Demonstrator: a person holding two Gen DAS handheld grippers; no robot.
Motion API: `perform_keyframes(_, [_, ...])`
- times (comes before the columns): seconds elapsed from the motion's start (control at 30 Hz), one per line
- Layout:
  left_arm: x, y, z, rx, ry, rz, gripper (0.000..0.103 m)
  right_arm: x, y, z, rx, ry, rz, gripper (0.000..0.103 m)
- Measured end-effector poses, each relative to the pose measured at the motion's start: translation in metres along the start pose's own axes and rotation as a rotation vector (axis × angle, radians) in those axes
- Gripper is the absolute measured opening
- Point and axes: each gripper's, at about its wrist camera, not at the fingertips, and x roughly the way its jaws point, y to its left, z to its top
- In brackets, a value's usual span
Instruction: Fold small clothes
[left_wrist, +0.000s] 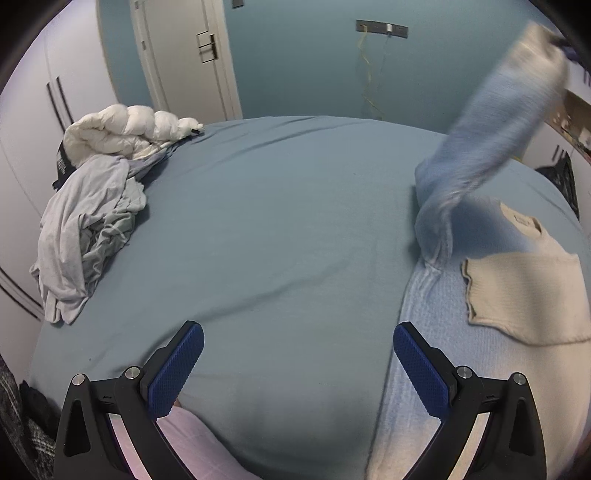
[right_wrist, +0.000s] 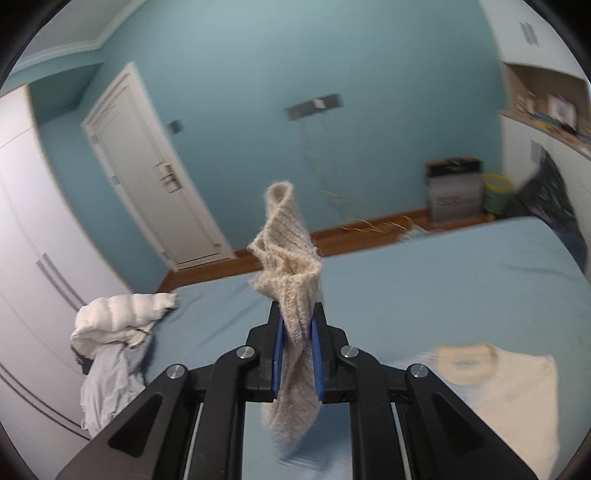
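A cream and light-blue knit sweater (left_wrist: 524, 291) lies flat on the right side of the blue bed (left_wrist: 277, 221), collar toward the far side. Its light-blue sleeve (left_wrist: 491, 122) is stretched up and to the right, blurred by motion. My right gripper (right_wrist: 297, 310) is shut on the sleeve's cream cuff (right_wrist: 284, 229), which bunches above the pads and hangs below them. In the right wrist view the sweater body (right_wrist: 517, 391) sits low on the right. My left gripper (left_wrist: 298, 332) hovers open over the near bed edge, holding nothing, just left of the sweater's hem.
A heap of grey clothes (left_wrist: 92, 221) and a white puffer jacket (left_wrist: 125, 129) lie at the bed's far left corner. Pale pink cloth (left_wrist: 184, 435) shows under the left gripper. White wardrobes (right_wrist: 37, 240) flank the left; a door (right_wrist: 147, 173) stands in the blue wall.
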Motion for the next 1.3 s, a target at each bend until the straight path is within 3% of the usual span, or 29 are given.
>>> perform_keyframes(0.2, [-0.001, -0.025, -0.001, 0.072, -0.01, 0.0, 0.103, -0.04, -0.123, -0.014, 0.104, 0.011, -0.121, 0.01])
perform_keyframes(0.27, [0.0, -0.032, -0.002, 0.087, -0.005, 0.002, 0.103, -0.048, -0.175, -0.031, 0.177, 0.021, -0.187, 0.019])
perform_keyframes(0.3, [0.0, -0.035, -0.002, 0.095, -0.001, 0.001, 0.103, -0.048, -0.194, -0.04, 0.204, 0.028, -0.196, 0.039])
perform_keyframes(0.33, [0.001, -0.038, -0.002, 0.1, 0.003, 0.001, 0.103, -0.045, -0.216, -0.05, 0.226, 0.063, -0.211, 0.074])
perform_keyframes(0.37, [0.002, -0.04, -0.002, 0.105, 0.005, 0.001, 0.103, -0.039, -0.239, -0.063, 0.244, 0.116, -0.247, 0.084])
perform_keyframes(0.5, [0.004, -0.053, -0.004, 0.141, 0.003, 0.001, 0.103, -0.036, -0.332, -0.118, 0.358, 0.221, -0.462, 0.086])
perform_keyframes(0.57, [0.005, -0.059, -0.006, 0.165, 0.001, 0.004, 0.103, -0.037, -0.368, -0.142, 0.411, 0.274, -0.497, 0.086])
perform_keyframes(0.67, [0.007, -0.067, -0.008, 0.19, 0.003, 0.008, 0.103, -0.035, -0.394, -0.168, 0.471, 0.316, -0.493, 0.086])
perform_keyframes(0.77, [0.013, -0.073, -0.01, 0.201, 0.021, 0.014, 0.103, -0.015, -0.401, -0.193, 0.552, 0.386, -0.351, 0.086])
perform_keyframes(0.87, [0.018, -0.076, -0.012, 0.207, 0.035, 0.024, 0.103, 0.013, -0.399, -0.217, 0.665, 0.448, -0.19, 0.084])
perform_keyframes(0.93, [0.019, -0.076, -0.013, 0.209, 0.039, 0.026, 0.103, 0.033, -0.394, -0.23, 0.721, 0.466, -0.157, 0.064])
perform_keyframes(1.0, [0.02, -0.076, -0.013, 0.211, 0.041, 0.027, 0.103, 0.056, -0.391, -0.232, 0.725, 0.485, -0.168, 0.045])
perform_keyframes(1.17, [0.024, -0.077, -0.014, 0.217, 0.047, 0.029, 0.103, 0.084, -0.387, -0.219, 0.73, 0.431, -0.216, 0.044])
perform_keyframes(1.2, [0.025, -0.076, -0.014, 0.213, 0.052, 0.029, 0.103, 0.088, -0.385, -0.216, 0.72, 0.429, -0.232, 0.038])
perform_keyframes(1.23, [0.025, -0.076, -0.014, 0.211, 0.053, 0.028, 0.103, 0.088, -0.382, -0.216, 0.708, 0.431, -0.249, 0.003])
perform_keyframes(1.3, [0.024, -0.075, -0.013, 0.204, 0.052, 0.022, 0.103, 0.079, -0.375, -0.214, 0.663, 0.398, -0.295, 0.004])
